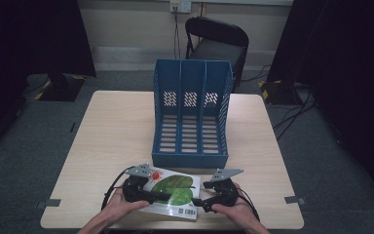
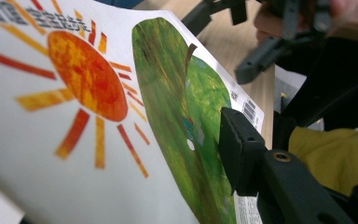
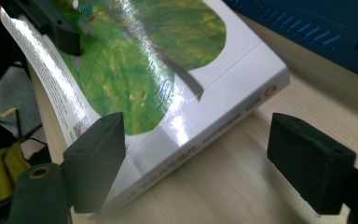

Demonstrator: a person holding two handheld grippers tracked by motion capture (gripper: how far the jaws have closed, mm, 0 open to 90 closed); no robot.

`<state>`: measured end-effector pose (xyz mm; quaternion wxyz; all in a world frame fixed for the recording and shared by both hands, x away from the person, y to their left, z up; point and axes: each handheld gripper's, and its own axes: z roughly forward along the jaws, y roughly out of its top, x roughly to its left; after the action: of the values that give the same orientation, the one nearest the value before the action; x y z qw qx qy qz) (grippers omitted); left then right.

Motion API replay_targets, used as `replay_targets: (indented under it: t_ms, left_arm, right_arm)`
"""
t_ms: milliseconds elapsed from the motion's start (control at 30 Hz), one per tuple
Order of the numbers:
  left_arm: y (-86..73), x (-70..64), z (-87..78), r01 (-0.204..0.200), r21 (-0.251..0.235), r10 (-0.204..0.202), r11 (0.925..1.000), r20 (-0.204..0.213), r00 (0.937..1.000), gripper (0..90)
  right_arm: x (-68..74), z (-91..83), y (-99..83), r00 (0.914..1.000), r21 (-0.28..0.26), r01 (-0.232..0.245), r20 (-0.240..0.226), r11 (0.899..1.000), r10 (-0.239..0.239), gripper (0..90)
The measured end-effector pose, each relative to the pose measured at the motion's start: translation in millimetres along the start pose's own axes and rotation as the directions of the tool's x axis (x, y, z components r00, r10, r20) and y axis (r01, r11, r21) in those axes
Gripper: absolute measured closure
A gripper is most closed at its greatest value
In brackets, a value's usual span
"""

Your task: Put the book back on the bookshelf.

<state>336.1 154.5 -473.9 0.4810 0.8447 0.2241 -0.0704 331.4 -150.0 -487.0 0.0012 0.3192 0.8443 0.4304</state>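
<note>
A white book (image 1: 175, 187) with an orange sun and a green leaf on its cover lies at the table's near edge. My left gripper (image 1: 161, 196) is shut on its near left edge; one black pad (image 2: 240, 149) presses on the cover (image 2: 98, 112), and that side is lifted. My right gripper (image 1: 198, 202) stands open at the book's right end. Its left pad (image 3: 95, 158) overlaps the spine corner of the book (image 3: 168, 79), and its right pad (image 3: 307, 163) hovers over bare table. The left gripper's jaw shows on the cover in the right gripper view.
A blue three-slot file rack (image 1: 191, 117) stands just behind the book, open towards me, and its wall (image 3: 317, 28) is close to the spine. A black chair (image 1: 219, 44) stands beyond the table (image 1: 117, 131). Yellow cloth (image 2: 335, 154) shows below the table edge.
</note>
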Motion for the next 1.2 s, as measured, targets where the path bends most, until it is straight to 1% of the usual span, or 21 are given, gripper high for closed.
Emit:
replay_targets:
  t_ms: [33, 67, 200, 300, 333, 400, 467, 500, 533, 567, 667, 767, 800, 833, 867, 900, 933, 1067, 1100, 1133, 1200]
  left_arm:
    - [0.5, -1.7, 0.0, -0.011, -0.005, 0.011, 0.9999, 0.009, 0.9999, 68.6]
    - [1.2, -5.4, 1.1, -0.046, -0.013, 0.047, 0.9988, 0.015, 0.9988, 68.9]
    - [1.8, -8.1, 2.3, -0.072, -0.02, 0.073, 0.9972, 0.024, 0.9971, 69.7]
    - [1.8, -8.7, 2.4, -0.086, -0.019, 0.086, 0.9961, 0.019, 0.9961, 69.7]
    - [1.7, -8.8, 2.6, -0.086, -0.019, 0.087, 0.9961, 0.018, 0.9961, 69.7]
    - [1.4, -8.0, 2.9, -0.075, -0.007, 0.076, 0.9971, 0.016, 0.997, 69.8]
    - [1.4, -7.2, 2.8, -0.067, 0.005, 0.067, 0.9978, 0.006, 0.9978, 70.0]
    - [1.1, -6.2, 2.2, -0.059, 0.003, 0.059, 0.9983, 0.002, 0.9983, 71.0]
    - [1.1, -4.9, 1.0, -0.052, 0.0, 0.052, 0.9986, -0.003, 0.9986, 71.0]
    - [1.1, -2.4, -1.4, -0.038, -0.006, 0.038, 0.9993, -0.008, 0.9993, 72.6]
    - [0.8, -1.7, -2.6, -0.03, -0.009, 0.03, 0.9995, -0.012, 0.9995, 73.6]
    - [0.4, -2.8, -4.5, -0.024, -0.012, 0.023, 0.9997, -0.023, 0.9995, 73.2]
    - [0.4, -2.8, -4.5, -0.024, -0.012, 0.023, 0.9997, -0.023, 0.9995, 71.7]
    - [0.0, -0.9, -7.1, -0.005, -0.006, 0.005, 1.0, -0.048, 0.9988, 66.6]
    - [0.0, -0.9, -7.1, -0.005, -0.006, 0.005, 1.0, -0.048, 0.9988, 64.0]
    - [-0.5, -0.2, -8.9, 0.004, -0.013, -0.005, 0.9999, -0.056, 0.9984, 64.0]
    - [-1.5, -0.2, -12.0, -0.018, 0.002, 0.018, 0.9998, -0.08, 0.9966, 62.7]
    - [-3.0, 0.6, -13.5, -0.017, 0.003, 0.017, 0.9999, -0.078, 0.9968, 61.6]
    - [-3.3, 0.9, -14.4, -0.019, 0.002, 0.019, 0.9998, -0.081, 0.9966, 61.5]
    - [-3.3, 0.9, -14.4, -0.019, 0.002, 0.019, 0.9998, -0.081, 0.9966, 61.3]
    - [-3.5, 1.6, -15.1, -0.017, -0.001, 0.017, 0.9999, -0.085, 0.9963, 61.1]
  right_arm:
    - [-0.6, -1.2, 0.4, 0.9999, -0.012, -0.009, 0.006, 1.0, 0.009, 23.8]
    - [-0.7, -2.2, 0.5, 1.0, -0.023, -0.007, 0.006, 1.0, 0.007, 25.4]
    - [-2.6, -4.1, 0.9, 0.9993, -0.044, -0.036, -0.011, 0.998, 0.035, 24.2]
    - [-4.8, -5.0, 0.3, 0.9977, -0.054, -0.057, -0.039, 0.997, 0.055, 29.0]
    - [-4.6, -4.4, 0.2, 0.9969, -0.052, -0.06, -0.053, 0.997, 0.057, 29.0]
    - [-2.6, -4.8, 0.8, 0.9981, -0.047, -0.043, -0.047, 0.998, 0.041, 31.1]
    - [-4.3, -8.5, 1.9, 0.9972, -0.058, -0.055, -0.054, 0.997, 0.052, 37.9]
    - [-4.4, -12.9, 3.3, 0.9976, -0.084, -0.046, -0.054, 0.995, 0.042, 43.8]
    - [-4.4, -12.9, 3.3, 0.9976, -0.084, -0.046, -0.054, 0.995, 0.042, 43.8]
    - [-3.6, -18.0, 4.9, 0.9978, -0.119, -0.04, -0.057, 0.992, 0.034, 49.7]
    - [-3.6, -21.8, 5.9, 0.9969, -0.142, -0.043, -0.071, 0.989, 0.033, 53.6]
    - [-1.3, -25.7, 7.2, 0.997, -0.154, -0.031, -0.074, 0.988, 0.02, 56.7]
    - [-0.1, -27.2, 7.9, 0.997, -0.16, -0.03, -0.075, 0.987, 0.018, 58.0]
    - [1.7, -29.3, 9.1, 0.9971, -0.163, -0.02, -0.076, 0.986, 0.008, 59.7]
    - [1.7, -29.3, 9.1, 0.9971, -0.163, -0.02, -0.076, 0.986, 0.008, 59.7]
    - [4.3, -32.1, 10.5, 0.997, -0.169, -0.007, -0.078, 0.986, -0.006, 62.0]
    - [9.3, -37.3, 12.4, 0.996, -0.184, 0.012, -0.085, 0.983, -0.028, 63.6]
    - [15.0, -38.0, 14.5, 0.9969, -0.186, 0.032, -0.065, 0.982, -0.045, 63.9]
    - [16.2, -37.2, 16.0, 0.996, -0.181, 0.048, -0.065, 0.982, -0.061, 62.6]
    - [16.2, -37.2, 16.0, 0.996, -0.181, 0.048, -0.065, 0.982, -0.061, 62.6]
    - [15.9, -35.2, 17.3, 0.9953, -0.182, 0.038, -0.08, 0.982, -0.053, 58.1]
